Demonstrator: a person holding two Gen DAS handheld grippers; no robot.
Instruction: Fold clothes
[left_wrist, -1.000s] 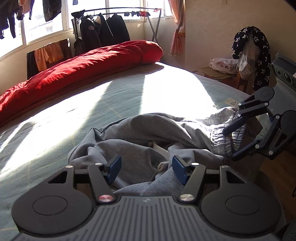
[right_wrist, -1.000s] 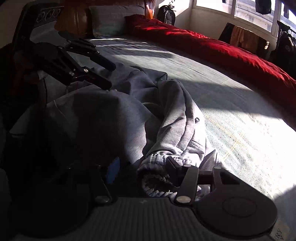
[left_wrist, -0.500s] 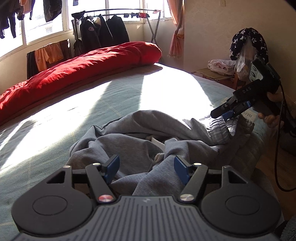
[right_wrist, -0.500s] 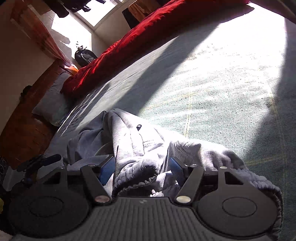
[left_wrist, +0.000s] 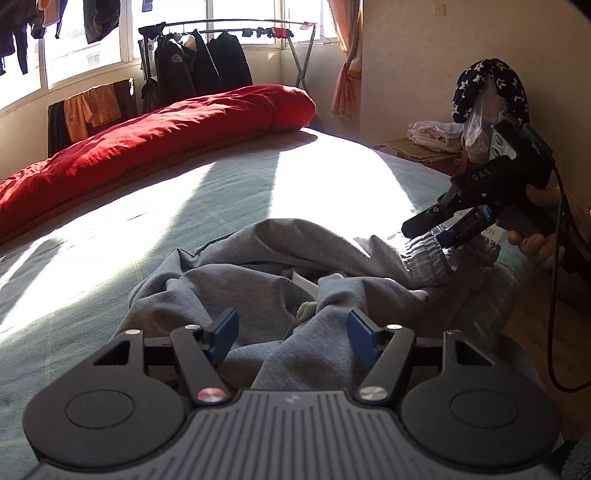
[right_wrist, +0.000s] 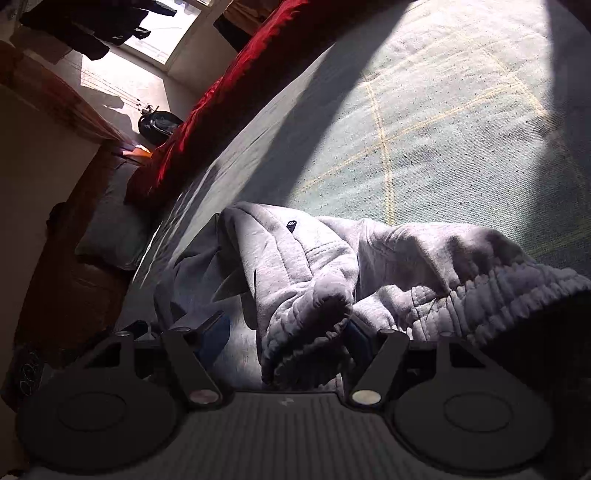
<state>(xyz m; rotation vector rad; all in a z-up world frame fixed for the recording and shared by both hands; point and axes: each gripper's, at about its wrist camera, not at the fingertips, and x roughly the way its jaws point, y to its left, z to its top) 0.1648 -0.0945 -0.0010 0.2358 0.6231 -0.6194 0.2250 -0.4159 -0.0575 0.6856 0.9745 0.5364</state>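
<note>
A crumpled grey sweat garment lies on the near part of the bed. My left gripper is open just above its nearest folds, with cloth lying between the blue pads but not pinched. In the left wrist view my right gripper is held by a hand at the garment's right end, over a ribbed cuff. In the right wrist view the right gripper stands open, tilted, and the ribbed cuff sits loosely between its fingers. The garment shows a small dark logo.
The pale green bed sheet stretches ahead, sunlit. A red duvet lies along the far side, a clothes rack behind it. A side table with folded clothes and wooden floor are right of the bed edge. A grey pillow lies at the headboard.
The right gripper has swung from beside my left gripper to the garment's right end and rolled over, with the ribbed cuff between its fingers. The left gripper has barely moved.
</note>
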